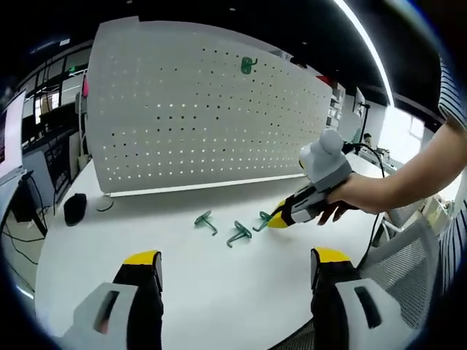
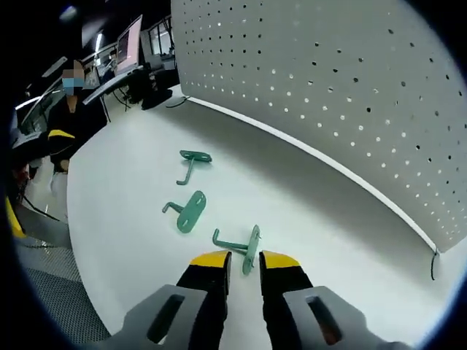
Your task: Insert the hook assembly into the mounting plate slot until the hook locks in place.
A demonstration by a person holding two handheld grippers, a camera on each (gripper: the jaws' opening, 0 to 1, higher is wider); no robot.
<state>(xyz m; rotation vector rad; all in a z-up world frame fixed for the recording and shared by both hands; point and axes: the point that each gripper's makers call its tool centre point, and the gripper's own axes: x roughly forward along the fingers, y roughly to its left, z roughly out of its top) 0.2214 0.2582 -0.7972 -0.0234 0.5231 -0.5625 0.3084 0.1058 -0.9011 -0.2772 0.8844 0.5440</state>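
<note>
In the right gripper view we see the right gripper at the bottom centre of the frame, its yellow-tipped jaws drawn close together on either side of the flat plate end of the nearest green hook; whether they actually press on it we cannot tell. That hook's stem runs from the plate toward the left of the frame, lying flat on the white table. Two more green hooks lie farther out and well apart from the jaws: the middle hook just left of centre, its oval plate face up and its stem bending off to the left, and the far hook above it, its long axis running up and down the frame. Beyond them the white pegboard stands upright across the upper right, its lower edge meeting the table along a diagonal (open tabletop lies between that edge and the hooks). In the left gripper view the left gripper sits at the bottom with its jaws spread wide and nothing between them, bare table ahead. There the three hooks lie in a loose row at centre frame, the right gripper's tip at the rightmost one, a hand behind it. A fourth green hook hangs high on the pegboard, upper centre.
</note>
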